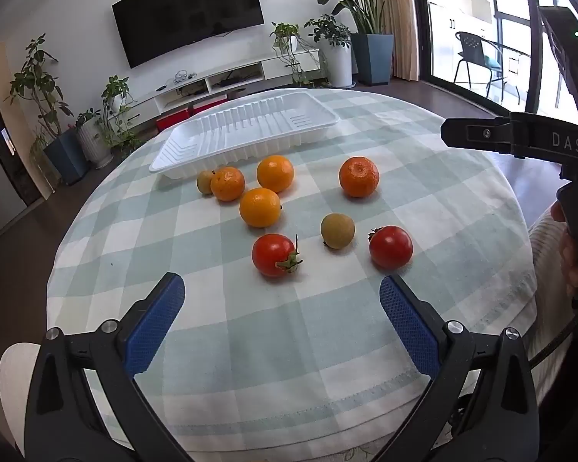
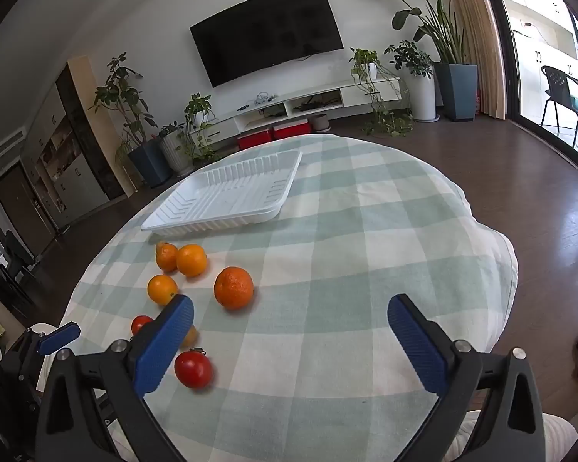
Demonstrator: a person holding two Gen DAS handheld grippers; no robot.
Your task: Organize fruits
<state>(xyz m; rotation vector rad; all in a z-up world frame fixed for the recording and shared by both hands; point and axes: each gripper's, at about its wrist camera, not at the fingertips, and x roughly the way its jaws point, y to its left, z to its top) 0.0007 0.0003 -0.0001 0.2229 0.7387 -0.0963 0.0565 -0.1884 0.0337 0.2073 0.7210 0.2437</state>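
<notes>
Both tools are hanging released over the counter (image 1: 462, 231), the left tool (image 1: 281, 300) nearest a tomato (image 1: 273, 255), the right tool (image 2: 291, 317) empty. Fruit is lying loose before the empty tray (image 1: 196, 154). Tomatoes are looking soft and smooth, wanting a gentle pinch across the middle.

Bright daylight from windows (image 1: 481, 19) at right; soft shadows. Sharp centre; strong fisheye bending, dark corners.
</notes>
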